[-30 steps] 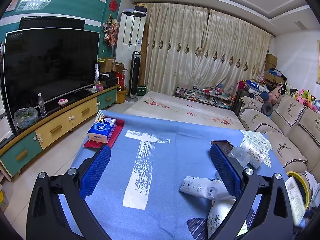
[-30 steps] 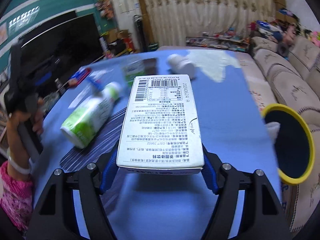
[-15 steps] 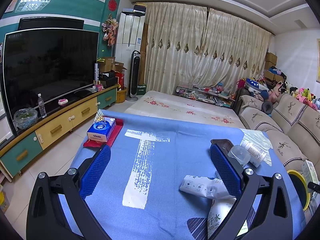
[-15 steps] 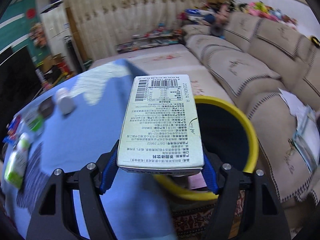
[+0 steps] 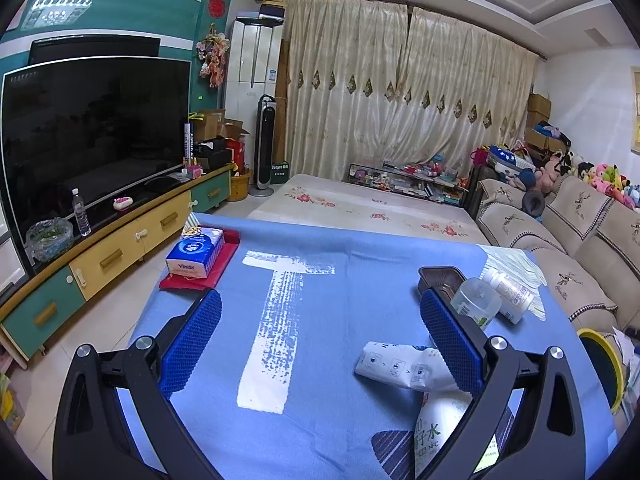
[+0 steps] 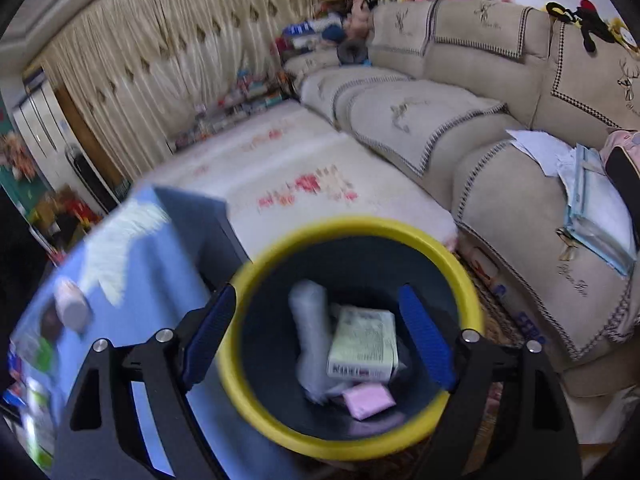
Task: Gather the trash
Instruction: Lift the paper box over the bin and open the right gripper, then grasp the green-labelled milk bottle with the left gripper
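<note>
A living room with a big dark television (image 5: pixel 92 136) on a long low cabinet, pale curtains (image 5: pixel 404 92) across the far wall and a beige sofa (image 5: pixel 572 232) along the right side surrounds a tabletop (image 5: pixel 348 280) covered in blue cloth with a white T painted on it. From the left wrist view, the left gripper (image 5: pixel 320 344) hangs over the tabletop with its blue-padded jaws spread wide and nothing between them. A blue tissue pack (image 5: pixel 195 252) lies on a red mat at the far left corner. Near the right jaw lie a white pouch (image 5: pixel 400 364), a clear plastic cup (image 5: pixel 476 304) on its side, a small white bottle (image 5: pixel 508 292) touching the cup, and a dark tray (image 5: pixel 440 280) just behind them. A white carton with green print (image 5: pixel 436 436) lies partly under the right jaw. The yellow rim of a bin (image 5: pixel 600 344) shows past the right edge of the tabletop. From the right wrist view, which is blurred, the right gripper (image 6: pixel 320 336) hovers above that yellow-rimmed bin (image 6: pixel 256 272), jaws released and apart, holding nothing. Inside the bin lie a printed box (image 6: pixel 364 344), a pale roll-like item (image 6: pixel 312 332) touching its left side, and a pink packet (image 6: pixel 368 400) below it. The bin stands beside the tabletop's (image 6: pixel 140 260) corner, near the sofa (image 6: pixel 500 160).
</note>
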The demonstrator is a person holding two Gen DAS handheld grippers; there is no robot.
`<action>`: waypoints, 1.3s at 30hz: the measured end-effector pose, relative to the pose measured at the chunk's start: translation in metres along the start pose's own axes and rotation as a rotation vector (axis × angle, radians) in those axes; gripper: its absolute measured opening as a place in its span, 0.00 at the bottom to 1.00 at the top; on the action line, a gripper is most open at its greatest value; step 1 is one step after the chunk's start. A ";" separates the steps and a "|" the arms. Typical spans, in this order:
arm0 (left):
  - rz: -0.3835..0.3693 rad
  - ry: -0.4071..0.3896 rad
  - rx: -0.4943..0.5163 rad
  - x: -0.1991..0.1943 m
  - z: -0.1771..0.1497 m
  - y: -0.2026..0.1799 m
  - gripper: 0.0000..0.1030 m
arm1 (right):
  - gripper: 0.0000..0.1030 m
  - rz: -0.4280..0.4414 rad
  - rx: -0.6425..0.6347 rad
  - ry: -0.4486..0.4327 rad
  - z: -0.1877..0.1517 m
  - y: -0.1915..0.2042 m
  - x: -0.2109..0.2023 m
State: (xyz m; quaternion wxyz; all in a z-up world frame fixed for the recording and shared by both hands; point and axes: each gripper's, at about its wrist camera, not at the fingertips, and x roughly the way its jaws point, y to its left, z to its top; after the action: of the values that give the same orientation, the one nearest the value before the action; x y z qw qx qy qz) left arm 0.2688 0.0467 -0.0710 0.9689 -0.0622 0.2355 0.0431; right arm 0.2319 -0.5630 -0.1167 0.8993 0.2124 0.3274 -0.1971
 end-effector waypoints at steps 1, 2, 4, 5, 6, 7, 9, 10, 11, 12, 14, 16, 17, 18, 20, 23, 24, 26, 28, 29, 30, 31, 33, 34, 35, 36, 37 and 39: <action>-0.006 0.001 0.008 0.000 0.000 -0.002 0.95 | 0.80 0.008 -0.004 -0.040 0.002 0.011 -0.004; -0.008 0.001 0.015 0.000 -0.001 -0.004 0.95 | 0.80 0.012 -0.006 -0.070 0.002 0.020 -0.008; -0.012 0.001 0.035 -0.001 -0.002 -0.009 0.95 | 0.80 0.015 0.003 -0.146 0.000 0.034 -0.013; -0.014 0.002 0.046 -0.001 -0.003 -0.011 0.95 | 0.80 0.014 0.003 -0.178 -0.002 0.040 -0.015; -0.009 0.003 0.064 -0.001 -0.004 -0.014 0.95 | 0.81 0.006 -0.007 -0.193 -0.003 0.044 -0.016; -0.001 0.004 0.079 -0.001 -0.005 -0.017 0.95 | 0.83 -0.019 -0.035 -0.209 -0.006 0.049 -0.015; -0.007 0.015 0.096 -0.001 -0.006 -0.023 0.95 | 0.84 -0.048 -0.060 -0.236 -0.008 0.051 -0.017; -0.022 0.024 0.094 -0.001 -0.006 -0.024 0.95 | 0.84 -0.054 -0.065 -0.246 -0.008 0.053 -0.018; -0.035 0.043 0.089 -0.002 -0.006 -0.027 0.95 | 0.84 -0.055 -0.076 -0.253 -0.010 0.055 -0.018; -0.040 0.055 0.085 -0.004 -0.006 -0.029 0.95 | 0.84 -0.054 -0.087 -0.252 -0.011 0.056 -0.016; -0.075 0.088 0.075 -0.015 -0.008 -0.039 0.95 | 0.84 -0.059 -0.101 -0.245 -0.011 0.057 -0.012; -0.061 0.095 0.114 -0.027 -0.014 -0.052 0.95 | 0.84 -0.053 -0.107 -0.244 -0.012 0.059 -0.012; -0.052 0.103 0.143 -0.032 -0.020 -0.060 0.95 | 0.84 -0.045 -0.108 -0.246 -0.012 0.059 -0.013; -0.055 0.130 0.177 -0.036 -0.029 -0.070 0.95 | 0.84 -0.038 -0.107 -0.248 -0.012 0.060 -0.014; -0.081 0.182 0.215 -0.039 -0.043 -0.084 0.95 | 0.85 -0.013 -0.104 -0.252 -0.012 0.059 -0.017; -0.072 0.208 0.267 -0.044 -0.060 -0.100 0.95 | 0.85 0.005 -0.104 -0.251 -0.012 0.059 -0.018; -0.062 0.206 0.276 -0.044 -0.063 -0.102 0.95 | 0.85 0.011 -0.102 -0.250 -0.012 0.059 -0.019; -0.047 0.215 0.276 -0.040 -0.066 -0.105 0.95 | 0.85 0.021 -0.101 -0.252 -0.012 0.059 -0.020; -0.052 0.249 0.263 -0.032 -0.068 -0.107 0.94 | 0.85 0.028 -0.100 -0.257 -0.012 0.060 -0.022; -0.049 0.264 0.266 -0.025 -0.069 -0.107 0.93 | 0.85 0.030 -0.101 -0.258 -0.012 0.061 -0.022; -0.044 0.277 0.270 -0.021 -0.070 -0.109 0.86 | 0.85 0.030 -0.103 -0.259 -0.012 0.063 -0.023; -0.039 0.297 0.272 -0.015 -0.072 -0.110 0.80 | 0.85 0.030 -0.106 -0.259 -0.013 0.063 -0.023; -0.028 0.322 0.268 -0.005 -0.071 -0.107 0.75 | 0.85 0.031 -0.116 -0.256 -0.013 0.066 -0.023; -0.015 0.334 0.270 0.000 -0.072 -0.107 0.72 | 0.85 0.030 -0.120 -0.255 -0.013 0.067 -0.023; -0.010 0.349 0.267 0.004 -0.073 -0.106 0.71 | 0.85 0.032 -0.122 -0.253 -0.013 0.068 -0.022; -0.012 0.362 0.263 0.007 -0.073 -0.105 0.67 | 0.86 0.034 -0.123 -0.251 -0.013 0.069 -0.022; -0.011 0.368 0.264 0.010 -0.073 -0.103 0.63 | 0.85 0.036 -0.123 -0.250 -0.013 0.069 -0.022; -0.027 0.387 0.276 0.012 -0.075 -0.105 0.52 | 0.85 0.037 -0.123 -0.250 -0.013 0.068 -0.022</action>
State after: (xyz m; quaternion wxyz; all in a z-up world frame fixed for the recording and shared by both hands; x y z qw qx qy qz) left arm 0.2571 -0.0666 -0.1317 0.9056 0.0605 0.4194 -0.0152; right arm 0.2437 -0.4950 -0.0940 0.9480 0.1365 0.2201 -0.1849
